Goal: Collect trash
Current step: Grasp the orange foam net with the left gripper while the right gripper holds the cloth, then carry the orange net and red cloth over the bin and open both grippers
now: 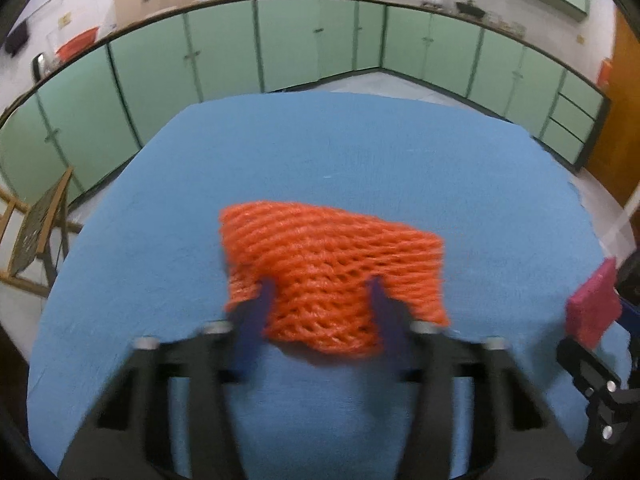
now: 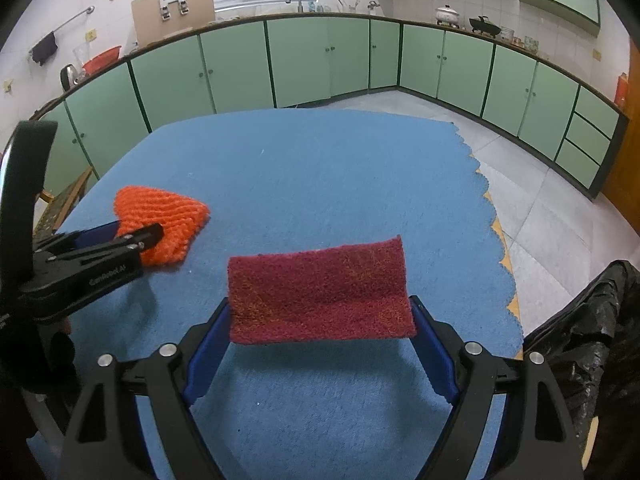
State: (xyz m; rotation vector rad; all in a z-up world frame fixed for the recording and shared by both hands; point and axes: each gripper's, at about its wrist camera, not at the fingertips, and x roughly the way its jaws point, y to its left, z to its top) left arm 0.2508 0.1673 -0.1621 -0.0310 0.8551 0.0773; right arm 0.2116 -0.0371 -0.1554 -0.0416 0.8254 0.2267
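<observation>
My left gripper (image 1: 320,292) is shut on an orange foam net sleeve (image 1: 332,264) and holds it above the blue table cloth (image 1: 320,152); the view is blurred. The sleeve (image 2: 160,216) and left gripper (image 2: 136,236) also show at the left of the right wrist view. My right gripper (image 2: 320,312) is shut on a dark red scouring pad (image 2: 320,292), held by its two ends above the cloth (image 2: 320,168). The pad (image 1: 592,308) shows at the right edge of the left wrist view.
A black trash bag (image 2: 584,352) stands open just off the table's right edge. Green kitchen cabinets (image 2: 304,64) line the far walls. A wooden chair (image 1: 36,236) stands left of the table. Grey tiled floor (image 2: 560,208) lies to the right.
</observation>
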